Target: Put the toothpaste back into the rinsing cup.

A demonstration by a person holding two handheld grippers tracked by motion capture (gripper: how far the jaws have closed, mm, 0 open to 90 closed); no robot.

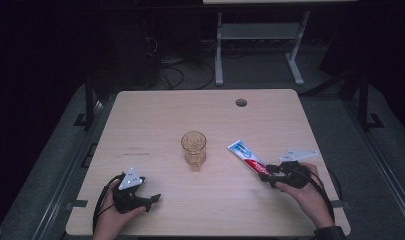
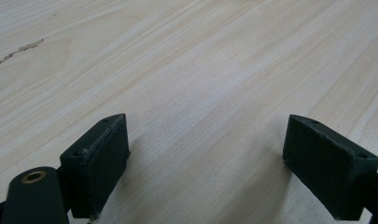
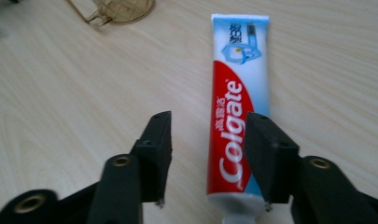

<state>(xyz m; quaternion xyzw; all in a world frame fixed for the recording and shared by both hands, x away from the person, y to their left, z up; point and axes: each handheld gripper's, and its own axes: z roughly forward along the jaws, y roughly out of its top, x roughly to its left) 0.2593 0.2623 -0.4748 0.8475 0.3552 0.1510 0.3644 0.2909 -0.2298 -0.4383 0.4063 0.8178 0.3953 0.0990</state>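
A red, white and blue Colgate toothpaste tube (image 1: 247,156) (image 3: 238,93) lies flat on the wooden table (image 1: 155,115), right of centre. My right gripper (image 1: 269,175) (image 3: 207,126) is at the tube's cap end with its jaws apart. The tube's lower part lies between them; the right jaw is at the tube's edge and the left jaw stands clear of it. An amber glass cup (image 1: 193,147) (image 3: 121,9) stands upright at the table's centre. My left gripper (image 1: 151,201) (image 2: 205,154) rests open near the front left, with bare wood between its jaws.
A round cable hole (image 1: 241,102) sits near the table's far edge. Beyond the table, a white metal frame (image 1: 255,35) and cables lie on the dark floor. The table's front edge runs close under both hands.
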